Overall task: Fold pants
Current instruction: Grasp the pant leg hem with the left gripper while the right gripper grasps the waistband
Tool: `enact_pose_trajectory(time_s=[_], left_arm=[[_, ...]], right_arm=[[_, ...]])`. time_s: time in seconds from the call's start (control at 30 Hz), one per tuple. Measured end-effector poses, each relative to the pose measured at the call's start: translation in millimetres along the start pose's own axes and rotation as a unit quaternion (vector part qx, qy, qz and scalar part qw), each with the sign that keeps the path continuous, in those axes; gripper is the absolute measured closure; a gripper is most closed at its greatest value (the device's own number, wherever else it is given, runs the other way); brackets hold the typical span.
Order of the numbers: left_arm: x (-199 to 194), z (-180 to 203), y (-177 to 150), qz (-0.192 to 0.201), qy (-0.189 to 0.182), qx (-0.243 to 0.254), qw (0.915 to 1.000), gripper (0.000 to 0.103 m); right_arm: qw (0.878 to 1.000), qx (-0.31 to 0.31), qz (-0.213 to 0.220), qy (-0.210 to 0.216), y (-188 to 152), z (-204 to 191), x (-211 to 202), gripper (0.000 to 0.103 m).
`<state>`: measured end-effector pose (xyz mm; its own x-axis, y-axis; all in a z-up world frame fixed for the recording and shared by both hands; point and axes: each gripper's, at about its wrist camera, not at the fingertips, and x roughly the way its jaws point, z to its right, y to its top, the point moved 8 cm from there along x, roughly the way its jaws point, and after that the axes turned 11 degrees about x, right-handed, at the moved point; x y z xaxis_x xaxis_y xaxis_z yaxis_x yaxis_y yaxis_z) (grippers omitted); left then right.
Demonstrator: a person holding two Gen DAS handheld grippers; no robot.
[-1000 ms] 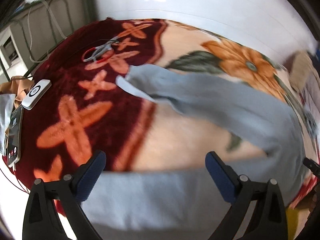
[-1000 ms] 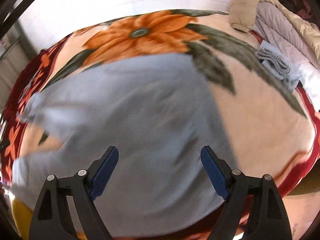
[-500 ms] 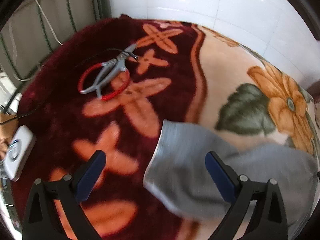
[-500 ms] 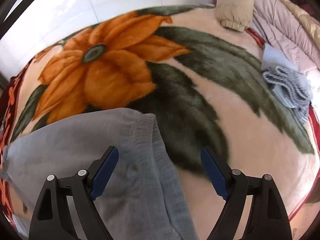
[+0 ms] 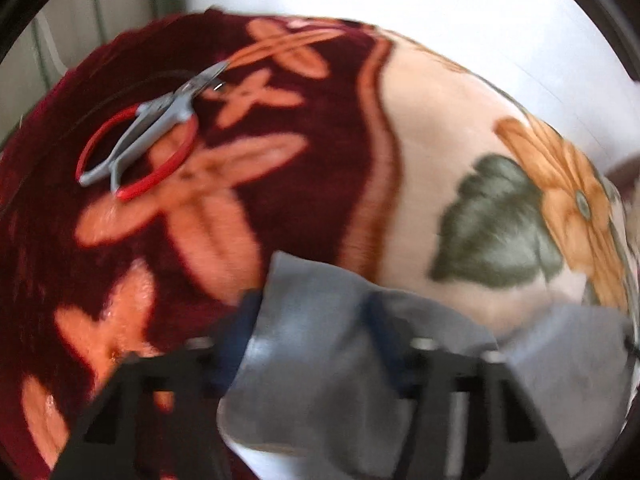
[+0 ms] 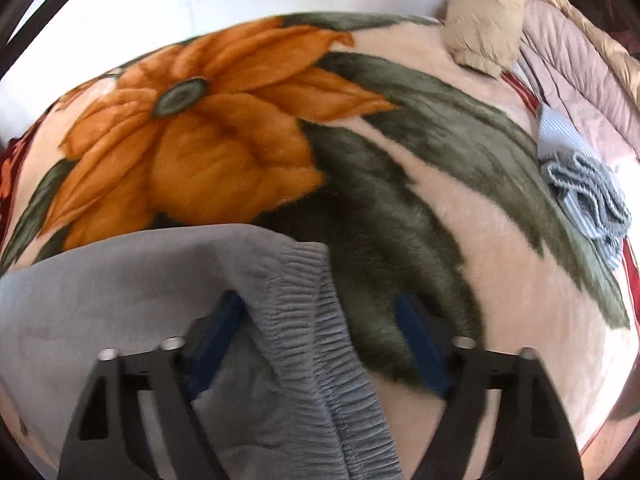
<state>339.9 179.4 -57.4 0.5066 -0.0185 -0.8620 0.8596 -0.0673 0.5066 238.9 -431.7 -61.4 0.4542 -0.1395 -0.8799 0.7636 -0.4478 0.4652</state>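
Grey pants lie on a flowered blanket. In the left wrist view the leg cuff lies between the fingers of my left gripper, which is low over it with jaws partly closed around the cloth; the view is blurred. In the right wrist view the ribbed elastic waistband runs between the fingers of my right gripper, which is open and down at the blanket. The left blue pad touches the grey cloth; the right pad rests on the blanket.
Grey pliers and a red ring lie on the dark red part of the blanket. A beige garment, a pinkish quilt and a striped blue cloth lie at the far right. A white tiled wall stands behind.
Both grippers have dropped lower onto the pants. The left jaws have narrowed around the cuff. The right gripper now straddles the waistband.
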Motion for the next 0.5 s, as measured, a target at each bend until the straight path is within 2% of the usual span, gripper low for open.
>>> enact_pose_trajectory(time_s=[0.03,0.1,0.13,0.27,0.37,0.43,0.5], left_arm=[[-3,4,0,0.003,-0.01,0.005,0.9999,0.094],[-15,6,0,0.016,-0.011,0.006,0.9998,0.095],[-21,6,1,0.026,-0.006,0.006,0.9996,0.095],[-59,-6,5,0.08,0.021,-0.001,0.9966,0.096],[-81,-14,11,0.127,0.034,-0.008,0.9913,0.096],[-81,-18,15,0.14,0.052,0.002,0.9887,0.095],[-65,-16,17,0.126,0.058,0.013,0.9903,0.094]], right_arm=[[1.0,-0.014,0.005,0.017,-2,-6,-5,0.065],[0.999,-0.033,0.013,0.026,-4,-16,-15,0.083],[0.998,-0.047,0.031,0.024,-3,-21,-23,0.087],[0.991,-0.083,0.106,0.02,8,-31,-52,0.087],[0.987,-0.079,0.137,0.02,14,-35,-56,0.087],[0.988,-0.077,0.135,0.011,15,-38,-45,0.087],[0.99,-0.084,0.115,-0.013,13,-42,-25,0.087]])
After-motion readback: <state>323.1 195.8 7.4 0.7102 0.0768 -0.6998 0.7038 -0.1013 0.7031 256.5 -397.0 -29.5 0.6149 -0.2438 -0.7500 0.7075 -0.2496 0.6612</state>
